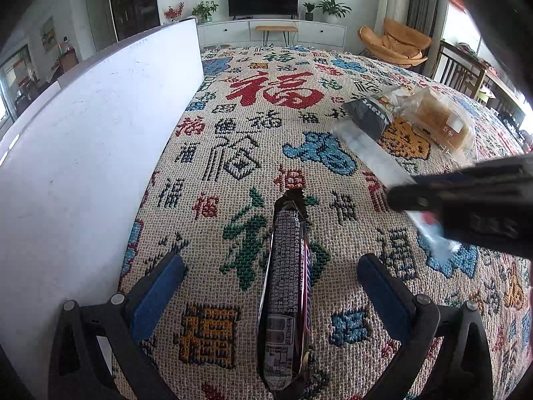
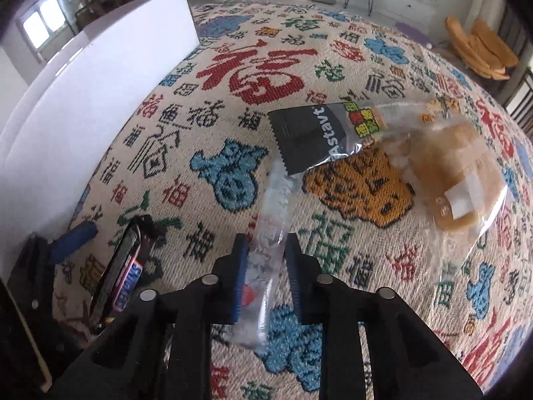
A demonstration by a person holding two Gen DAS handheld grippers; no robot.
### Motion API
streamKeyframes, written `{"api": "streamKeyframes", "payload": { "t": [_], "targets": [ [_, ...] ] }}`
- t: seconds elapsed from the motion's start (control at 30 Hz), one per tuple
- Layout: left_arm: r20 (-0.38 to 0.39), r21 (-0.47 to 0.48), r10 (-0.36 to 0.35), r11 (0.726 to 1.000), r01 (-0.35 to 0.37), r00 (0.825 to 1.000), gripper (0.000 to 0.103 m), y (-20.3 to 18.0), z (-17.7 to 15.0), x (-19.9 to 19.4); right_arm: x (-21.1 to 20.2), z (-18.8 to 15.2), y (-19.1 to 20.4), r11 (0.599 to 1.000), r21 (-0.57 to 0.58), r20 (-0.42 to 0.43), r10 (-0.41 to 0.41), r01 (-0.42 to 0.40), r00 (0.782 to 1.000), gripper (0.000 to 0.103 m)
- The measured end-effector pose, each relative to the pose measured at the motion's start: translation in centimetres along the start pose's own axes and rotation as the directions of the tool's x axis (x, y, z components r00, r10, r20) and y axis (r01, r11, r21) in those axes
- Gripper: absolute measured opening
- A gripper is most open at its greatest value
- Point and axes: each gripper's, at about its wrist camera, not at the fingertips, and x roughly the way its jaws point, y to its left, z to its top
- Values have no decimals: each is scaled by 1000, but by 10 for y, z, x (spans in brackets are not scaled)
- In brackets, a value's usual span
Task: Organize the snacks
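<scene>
A: The right gripper (image 2: 265, 253) pinches a long clear crinkly plastic snack sachet (image 2: 271, 220) near its lower end, above the woven patterned cloth (image 2: 200, 126).

B: It's slick film, so it could slide out, or swing into the black foil packet (image 2: 308, 136).

A: And the left gripper (image 1: 269, 286)?

B: Spread wide, straddling the dark chocolate bar (image 1: 286, 286) lying on the cloth beside the white box (image 1: 83, 140), not touching it.

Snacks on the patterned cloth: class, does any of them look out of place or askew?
Yes. The Snickers bar lies alone between the left gripper's open fingers, apart from the black packet and bagged bread. The right gripper grips a clear packet at a slant.
</scene>
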Motion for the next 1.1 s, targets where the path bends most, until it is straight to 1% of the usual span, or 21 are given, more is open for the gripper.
{"api": "streamKeyframes", "payload": {
  "t": [0.07,0.2,0.3,0.33,0.37,0.4,0.43,0.47,0.5,0.53,0.57,0.63,0.67,0.73,1.1],
  "targets": [
    [0,0,0,1000,0,1000,103,0,0,0,-10,-16,-12,1000,-16,-18,24,-24,1000,19],
    [0,0,0,1000,0,1000,103,0,0,0,-32,-60,-36,998,-62,-32,15,-17,999,19],
    [0,0,1,1000,-1,1000,103,0,0,0,-52,-99,-61,998,-42,5,-49,49,999,20],
    [0,0,1,1000,-1,1000,103,0,0,0,-56,-110,-70,996,-25,27,-87,87,996,21],
    [0,1,1,1000,-1,1000,103,0,0,0,-60,-122,-78,993,-8,57,-120,120,991,25],
    [0,1,1,1000,-1,1000,103,0,0,0,-63,-131,-85,990,12,96,-142,142,985,33],
    [0,1,1,1000,-1,1000,103,0,0,0,-64,-140,-91,988,36,140,-155,151,978,65],
    [0,1,2,1000,-2,1000,103,0,0,0,-62,-148,-98,985,67,175,-169,159,970,82],
    [0,1,3,1000,-3,1000,103,0,0,0,-60,-153,-104,985,98,207,-162,145,965,82],
    [0,1,3,1000,-3,1000,103,0,1,0,-61,-160,-110,986,134,259,-134,102,957,82],
    [0,1,3,1000,-3,1000,103,0,1,0,-63,-161,-111,986,142,277,-127,90,953,81],
    [0,1,3,1000,-3,1000,103,-1,0,0,-61,-158,-110,986,142,273,-128,91,954,82],
    [0,1,3,1000,-3,1000,103,0,0,0,-60,-156,-107,986,133,266,-133,101,955,85],
    [0,1,3,1000,-3,1000,103,-1,0,0,-58,-153,-102,985,117,257,-154,127,954,86],
    [0,1,3,1000,-3,1000,103,0,0,1,-57,-153,-105,985,121,258,-150,122,954,86]
  ]
}}
